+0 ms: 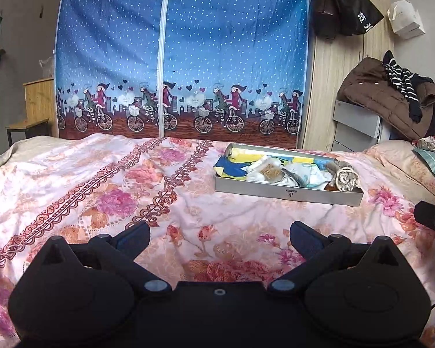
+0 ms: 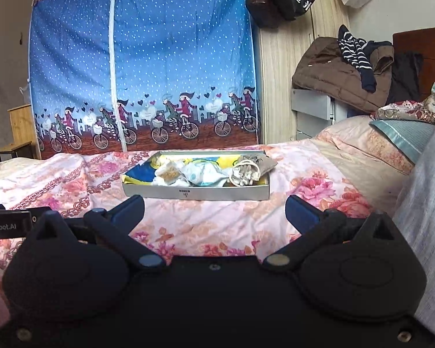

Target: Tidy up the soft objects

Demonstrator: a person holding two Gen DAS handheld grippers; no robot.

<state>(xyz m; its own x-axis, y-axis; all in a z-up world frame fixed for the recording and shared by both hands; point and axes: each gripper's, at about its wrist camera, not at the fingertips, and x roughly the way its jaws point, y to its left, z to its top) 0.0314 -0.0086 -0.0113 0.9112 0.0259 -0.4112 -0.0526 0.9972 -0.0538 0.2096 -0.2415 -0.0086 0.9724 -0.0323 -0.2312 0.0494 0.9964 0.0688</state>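
- It was a bedroom, with a big blue wardrobe cover (image 1: 182,58) full of white dots and bike riders behind the bed (image 1: 101,191).
- The bed had a pink flower blanket on it, a bit bumpy and wrinkled.
- A flat grey box (image 1: 288,193) sat on the blanket, on the far side, well away from both tools.
- The soft things were all lying in that box: a blue and yellow cloth (image 1: 232,168), some white bundles (image 1: 298,174), and a small tan drawstring bag (image 1: 346,178) at the right end.
- From the right wrist view the box (image 2: 195,194) was almost straight ahead, and the little bag (image 2: 246,171) poked up over its rim.
- The left tool (image 1: 219,233) was wide open and held nothing.
- The right tool (image 2: 214,210) was wide open too, and empty.
- Both tools hung low over the blanket, near the front edge of the bed.
- A brown coat (image 1: 374,95) and a stripy top were piled on a cabinet to the right.
- I think no sorting was going on yet; this looked like the getting-ready step.
- Next, I guess, a tool would need to go forward to the box, come down over one soft thing, and pinch it gently without pushing the light box along the blanket.
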